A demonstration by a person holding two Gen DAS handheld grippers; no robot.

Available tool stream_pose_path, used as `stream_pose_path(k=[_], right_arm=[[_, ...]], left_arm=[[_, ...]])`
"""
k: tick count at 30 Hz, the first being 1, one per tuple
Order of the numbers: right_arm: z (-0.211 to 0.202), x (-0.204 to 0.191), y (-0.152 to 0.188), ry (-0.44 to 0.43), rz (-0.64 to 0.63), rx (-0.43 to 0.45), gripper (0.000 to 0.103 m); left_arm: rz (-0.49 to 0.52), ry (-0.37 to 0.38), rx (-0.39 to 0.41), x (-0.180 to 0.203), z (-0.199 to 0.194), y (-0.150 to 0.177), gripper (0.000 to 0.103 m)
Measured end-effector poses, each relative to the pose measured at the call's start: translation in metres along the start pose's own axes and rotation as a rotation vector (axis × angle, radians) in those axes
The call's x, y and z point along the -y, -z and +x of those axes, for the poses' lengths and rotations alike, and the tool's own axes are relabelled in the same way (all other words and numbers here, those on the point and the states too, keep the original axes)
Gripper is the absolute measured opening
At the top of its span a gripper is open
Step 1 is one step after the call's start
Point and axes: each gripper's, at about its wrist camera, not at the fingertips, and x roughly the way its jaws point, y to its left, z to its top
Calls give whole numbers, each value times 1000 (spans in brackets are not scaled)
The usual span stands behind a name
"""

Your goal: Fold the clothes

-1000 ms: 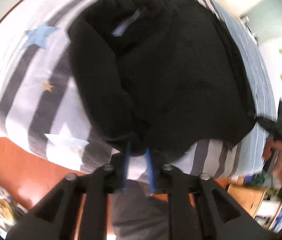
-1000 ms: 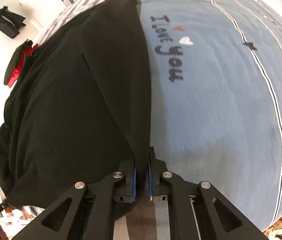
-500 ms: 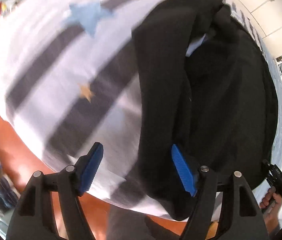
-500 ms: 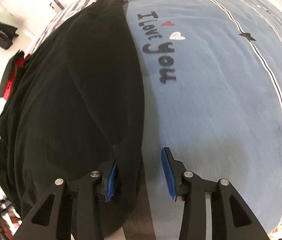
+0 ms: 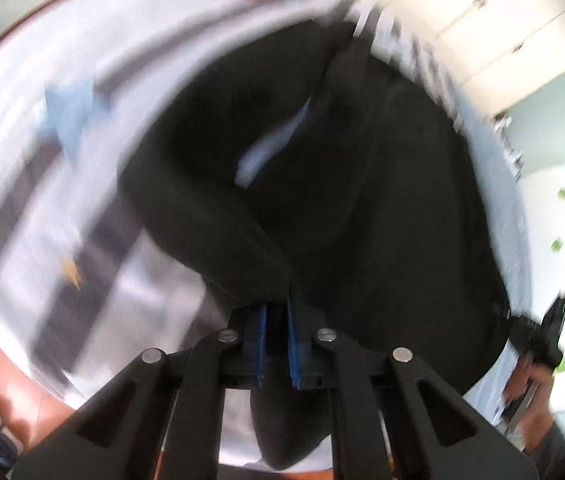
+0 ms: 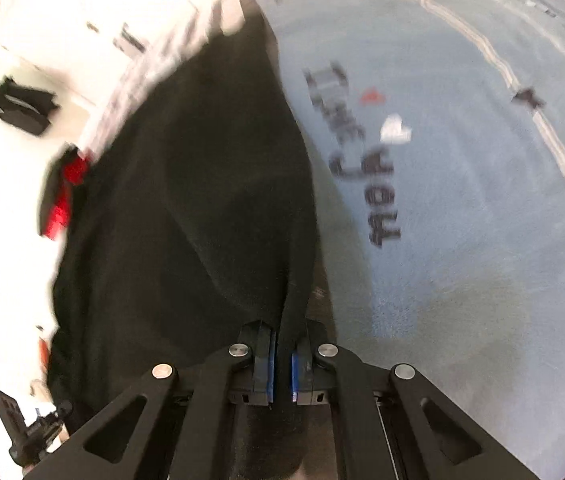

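Black garment (image 5: pixel 362 208) spread across the striped bed cover (image 5: pixel 34 184), its right-hand border beside the blue panel (image 6: pixel 462 240) lettered "I Love you" (image 6: pixel 358 160). Left gripper (image 5: pixel 277 320): jaws closing, blue pads pinching a bunched fold at the garment's near left edge. Right gripper (image 6: pixel 281 352): jaws pressed together on the garment's near right corner, a narrow ridge of cloth rising between the pads.

Risks, as judged from here:
- Thin bite on the right side; likely slip of the cloth under tension.
- Bunched, perhaps multi-layer bite on the left; possible dragging of a sleeve or inner layer, giving a crooked crease.
- Unequal lift between the 2 grippers; probable skew of the fold line.
- Soft cover beneath; possible rucking if pulled along with the garment.

Hidden or unclear:
- Both views motion-blurred; seams and hem unreadable.
- Number of layers between either pair of pads not discernible.
- Pale patch (image 5: pixel 270 148) near the collar, perhaps a label; uncertain.
- Garment's far end cut off by the fisheye rim.
- Red-and-black object (image 6: pixel 62 192) beyond the bed; unidentifiable.
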Motion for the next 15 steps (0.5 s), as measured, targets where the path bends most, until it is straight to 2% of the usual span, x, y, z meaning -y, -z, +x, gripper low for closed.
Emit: stream_pose_path(k=[4,10,12,15], right_arm=[[-80,-28,-18,-83,32,103,4],[-236,-111,-71,-197,-55,314,4],[-301,-132,-93,-206,-95,397,4],[-371,-174,-108,-198,-145,494,4]], left_arm=[[45,102,160,42,-89,-77,6],[141,260,386,123,-226,-169,5],[157,311,459,146,-271,-201,5],[157,395,566,170,-353,-225,5]])
